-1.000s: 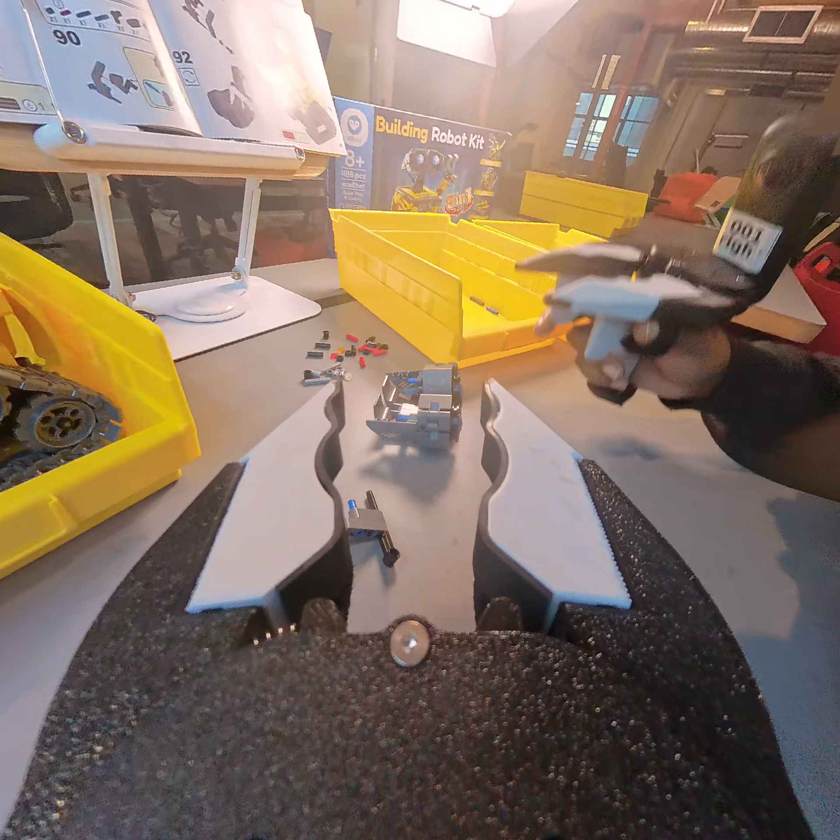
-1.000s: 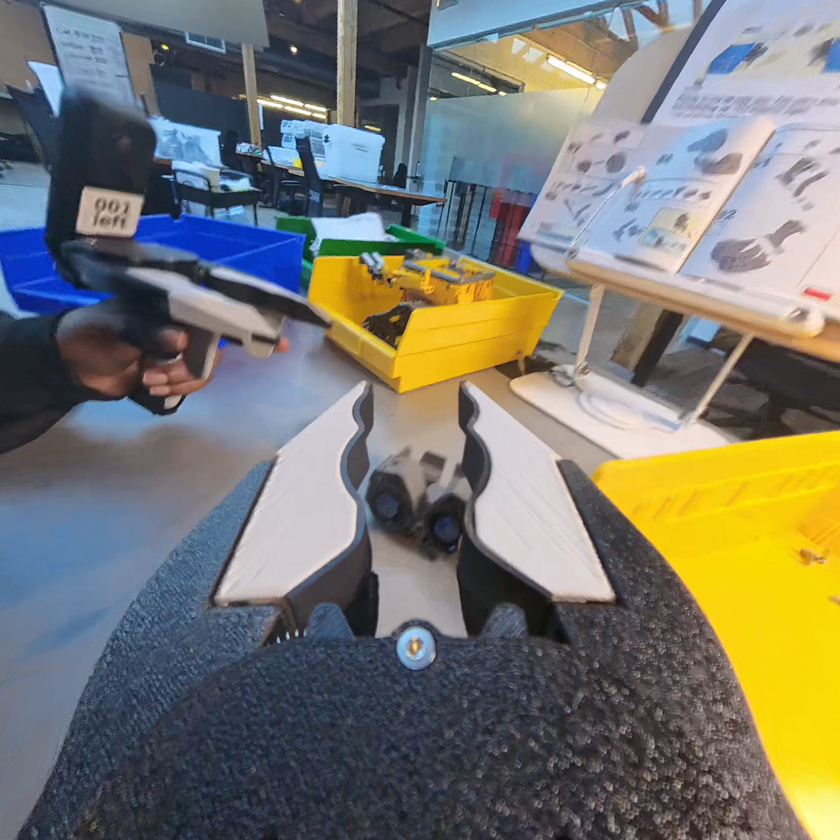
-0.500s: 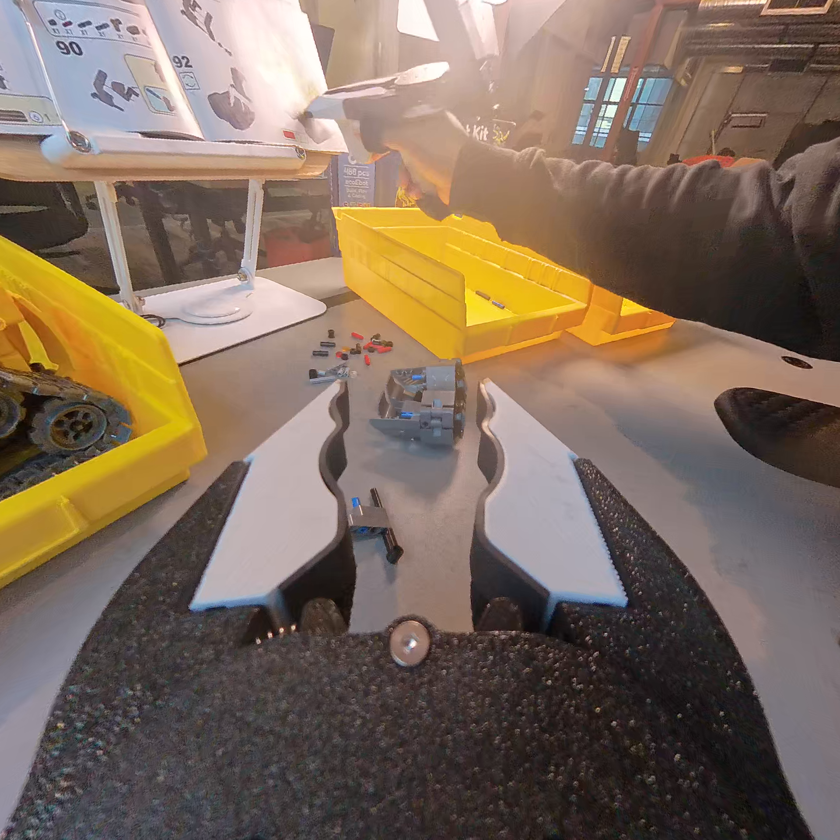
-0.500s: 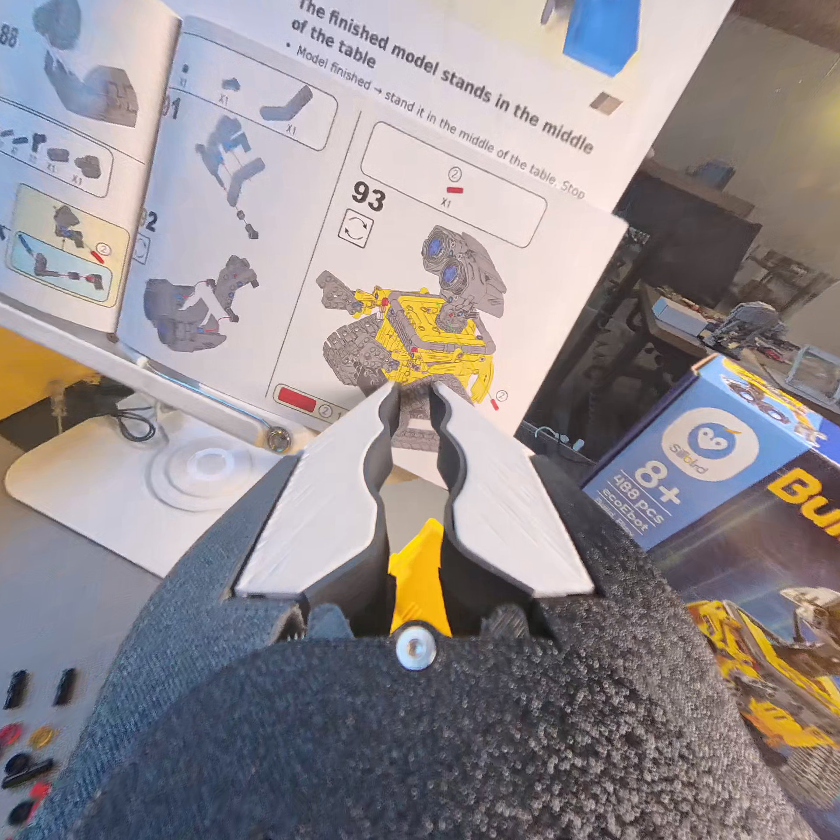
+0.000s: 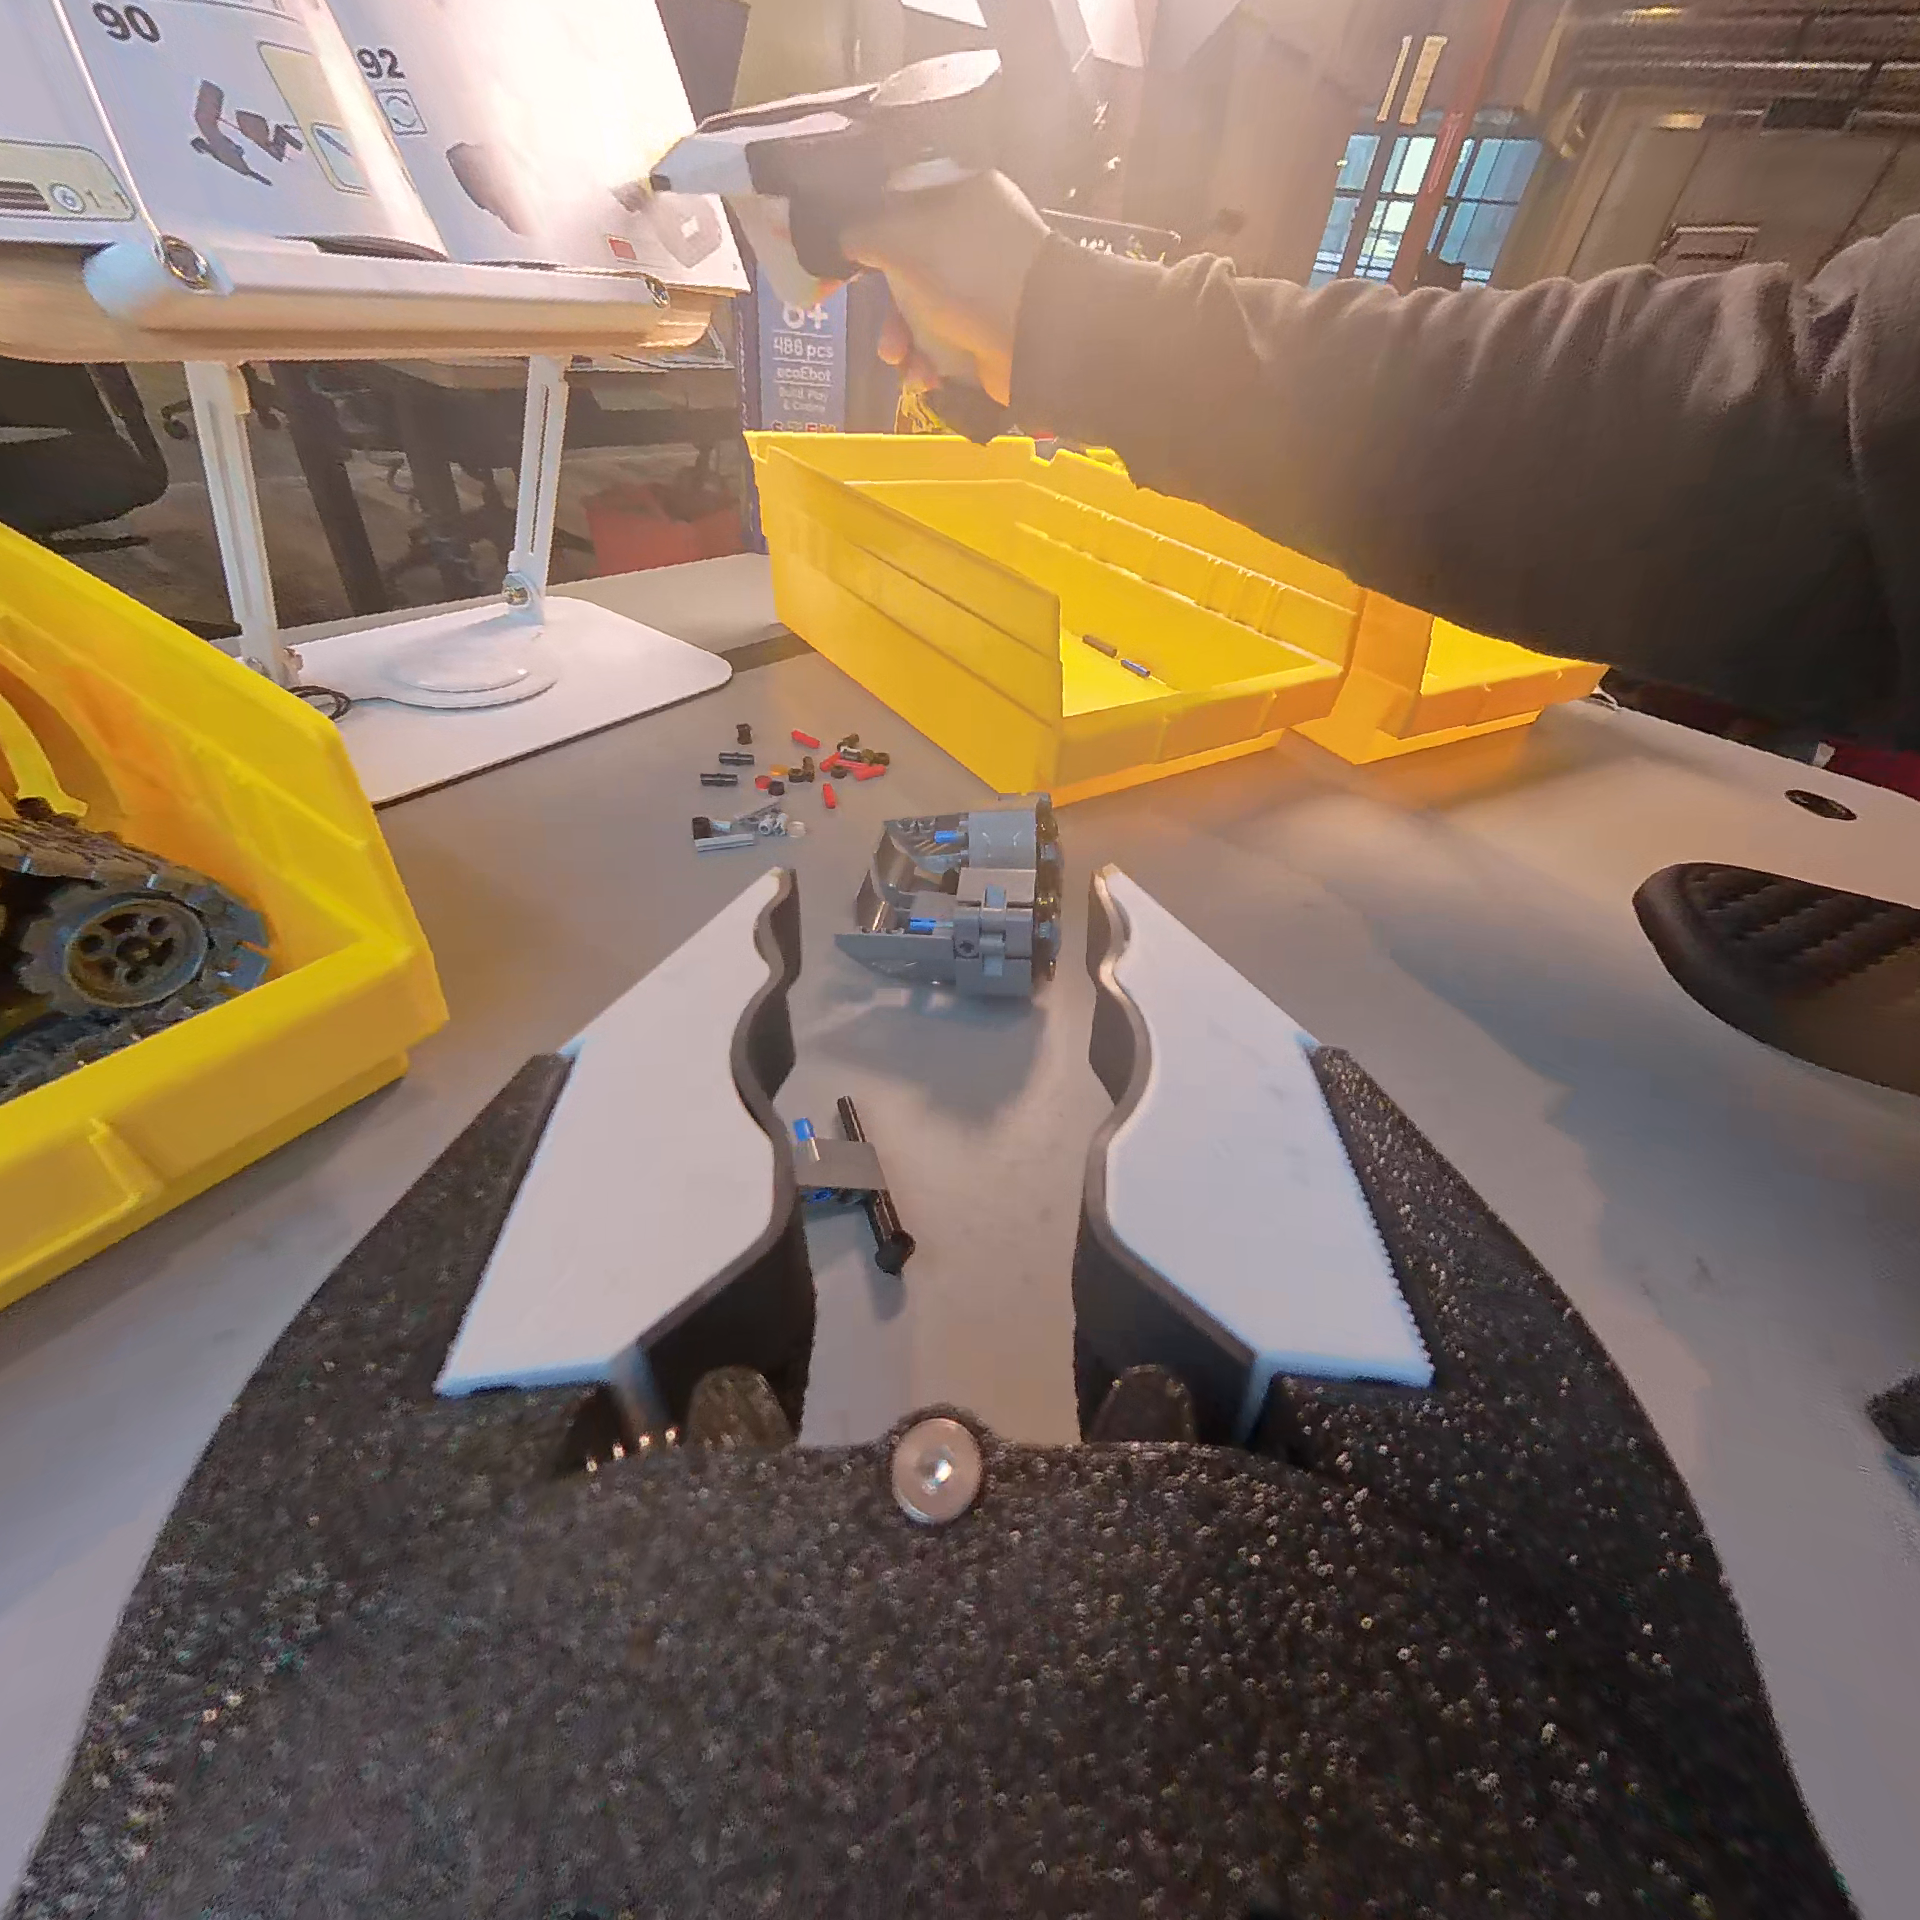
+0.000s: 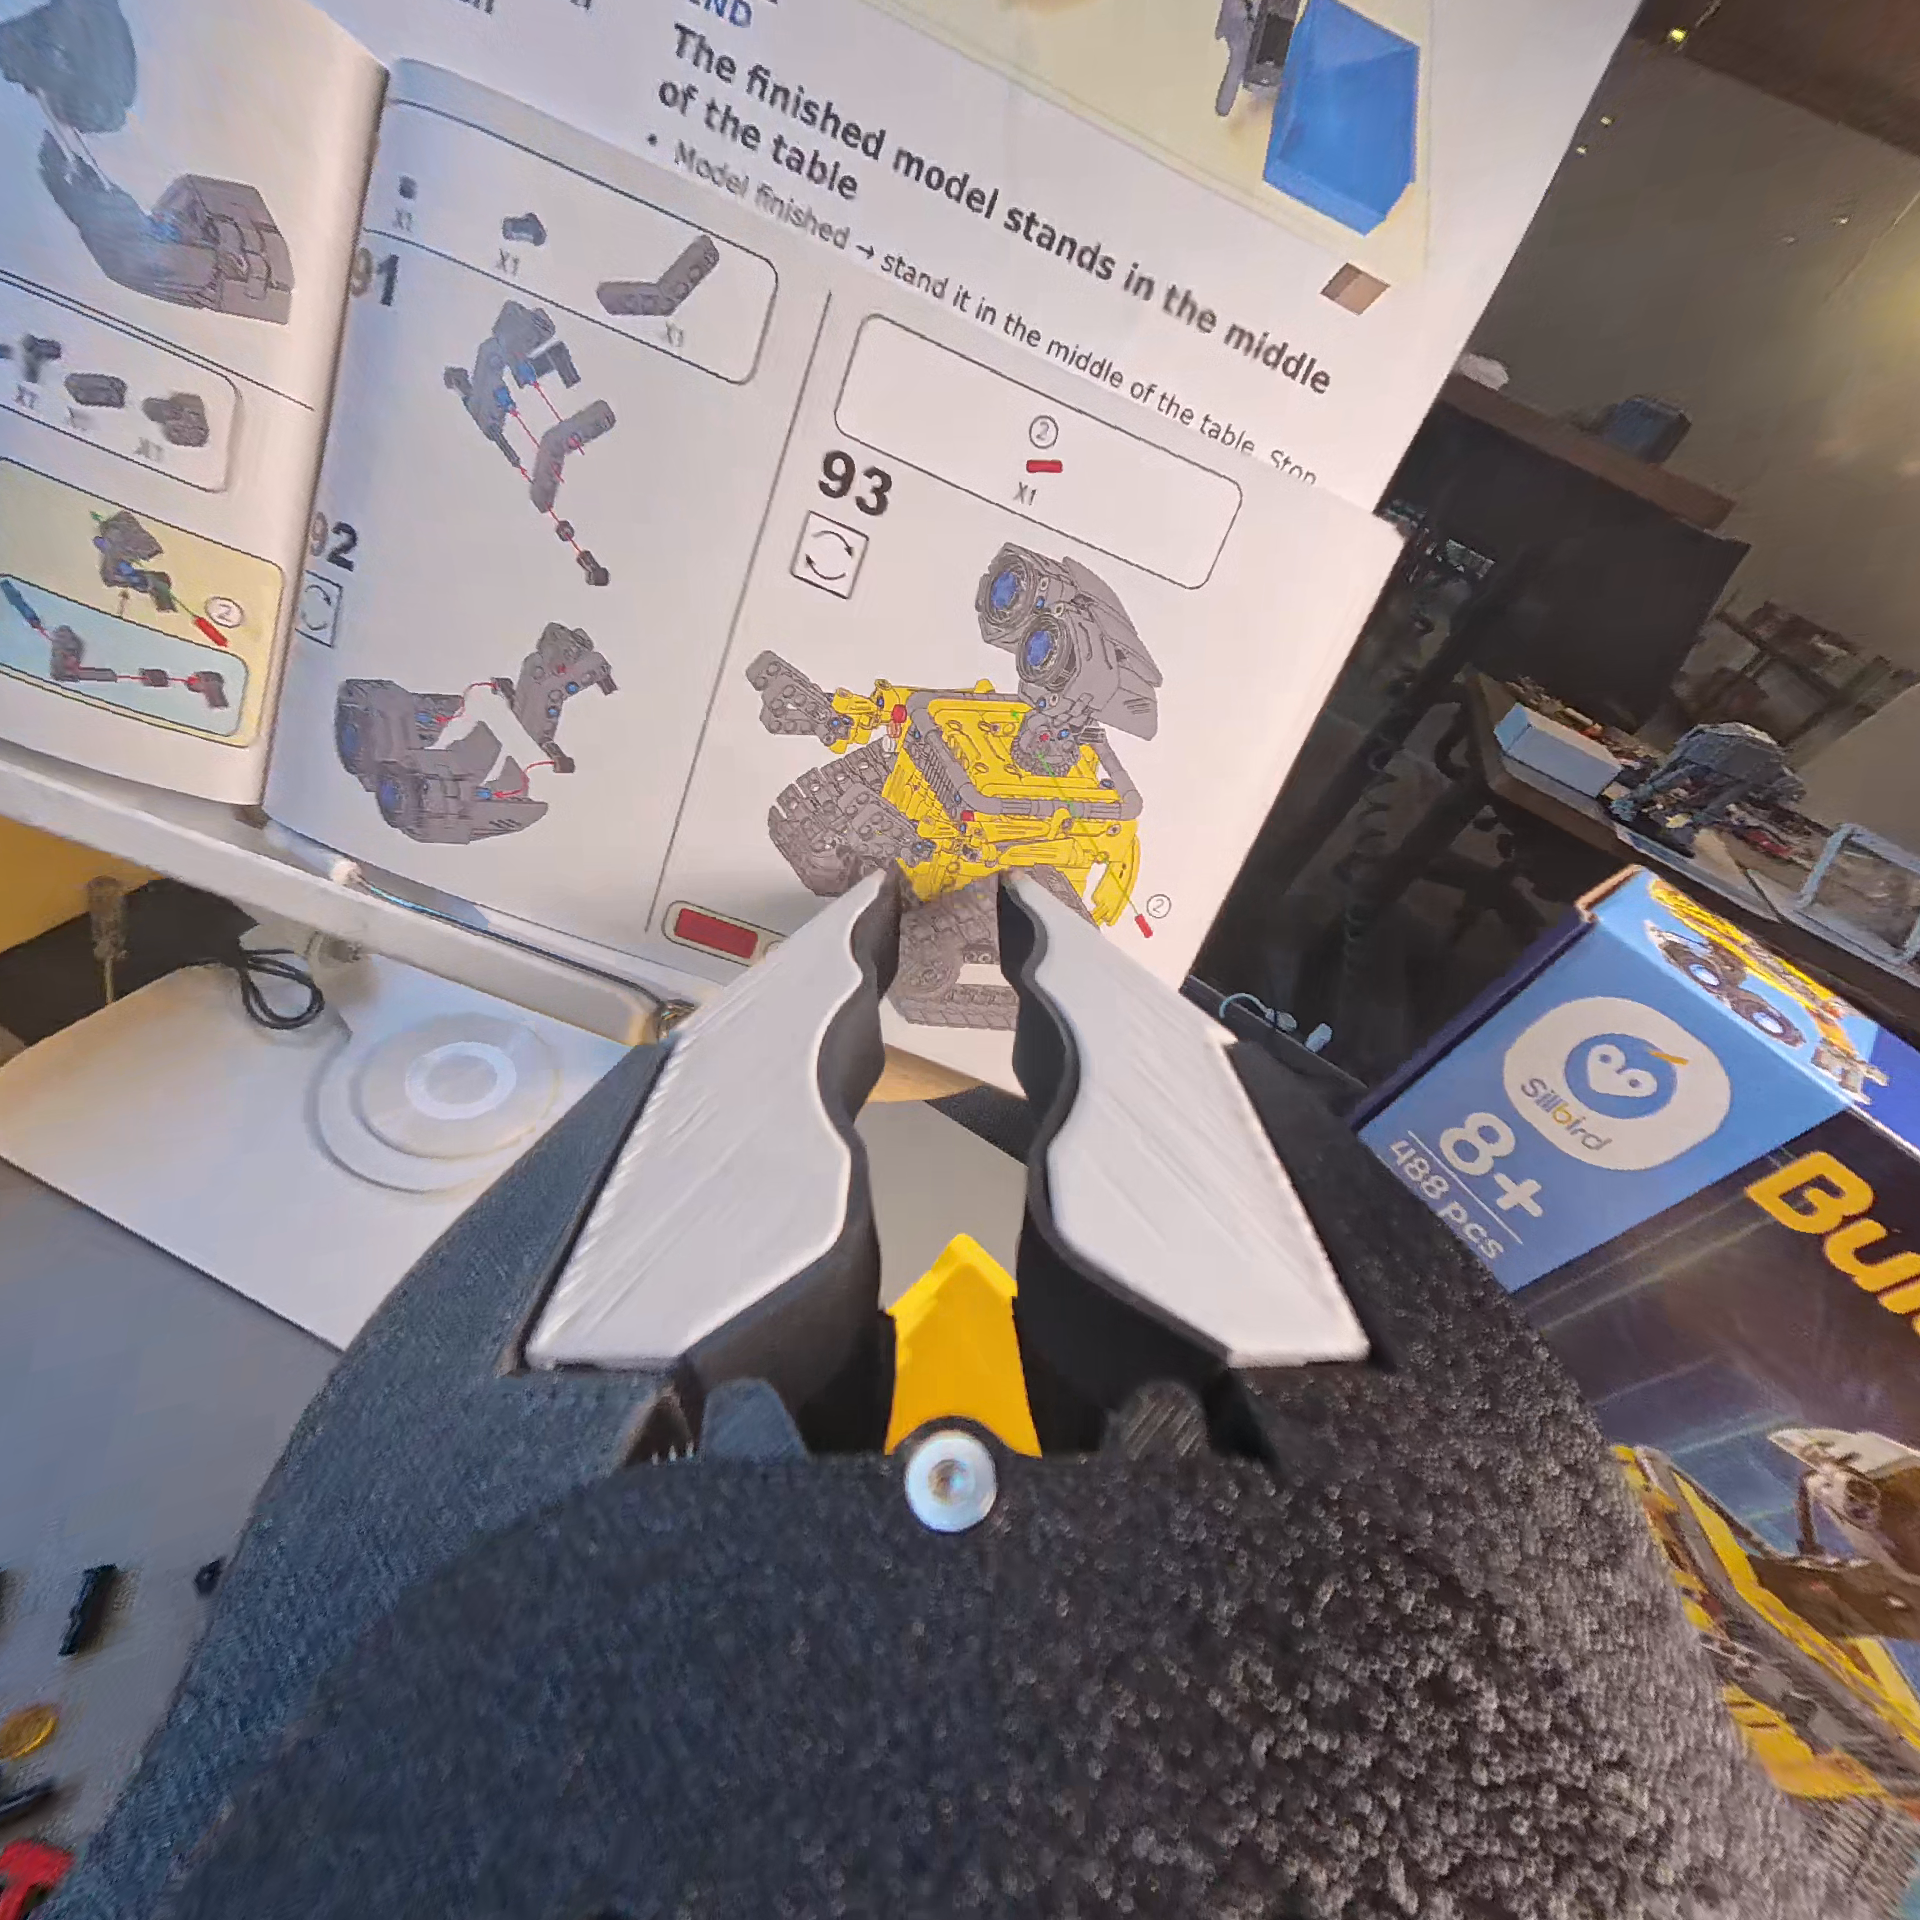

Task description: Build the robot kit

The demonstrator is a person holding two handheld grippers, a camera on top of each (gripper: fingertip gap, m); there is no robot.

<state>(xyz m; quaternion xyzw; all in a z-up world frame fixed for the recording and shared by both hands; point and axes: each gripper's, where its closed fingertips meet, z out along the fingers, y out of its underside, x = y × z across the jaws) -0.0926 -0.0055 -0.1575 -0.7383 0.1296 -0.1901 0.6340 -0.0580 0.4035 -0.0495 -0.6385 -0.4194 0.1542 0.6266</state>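
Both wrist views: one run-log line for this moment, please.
left tool: open, low over table, grey brick assembly ahead | right tool: raised, open, empty, at instruction booklet on stand

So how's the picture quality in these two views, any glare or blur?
Left wrist view: strong backlight washes out the upper middle around the right gripper and the manual; the grey brick assembly on the table is sharp. Right wrist view: evenly lit, manual page slightly soft, edges bent by the wide lens.

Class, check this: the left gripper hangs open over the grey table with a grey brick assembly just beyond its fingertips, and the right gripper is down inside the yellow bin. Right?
Not quite. The right gripper is raised at the open instruction booklet on its stand, not in the yellow bin, as the right wrist view shows. The left gripper, grey table and grey brick assembly are as stated.
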